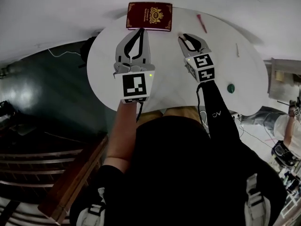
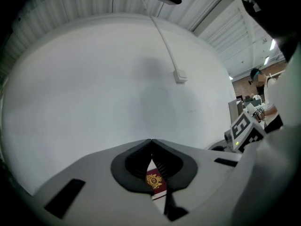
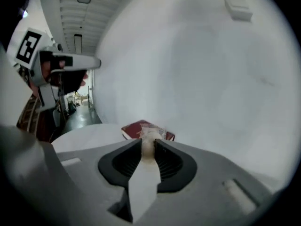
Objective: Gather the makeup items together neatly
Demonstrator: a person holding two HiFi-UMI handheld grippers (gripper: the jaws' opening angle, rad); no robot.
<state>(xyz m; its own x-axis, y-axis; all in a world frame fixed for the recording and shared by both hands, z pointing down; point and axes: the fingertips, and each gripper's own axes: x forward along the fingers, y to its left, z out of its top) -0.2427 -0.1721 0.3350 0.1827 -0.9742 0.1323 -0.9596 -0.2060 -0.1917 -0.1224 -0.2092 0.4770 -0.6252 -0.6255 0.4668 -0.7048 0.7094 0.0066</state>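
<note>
A dark red case with a gold crest lies at the far edge of the round white table. My left gripper hovers just before the case, shut with nothing in it; in the left gripper view its tips meet and the case shows below them. My right gripper is to the right of the case, shut on a small beige makeup item held between its tips. The case lies just beyond it.
A red pencil, a pale thin stick and a small green round thing lie on the table's right part. A white wall stands close behind the table, with a cable and box. A wooden piece stands lower left.
</note>
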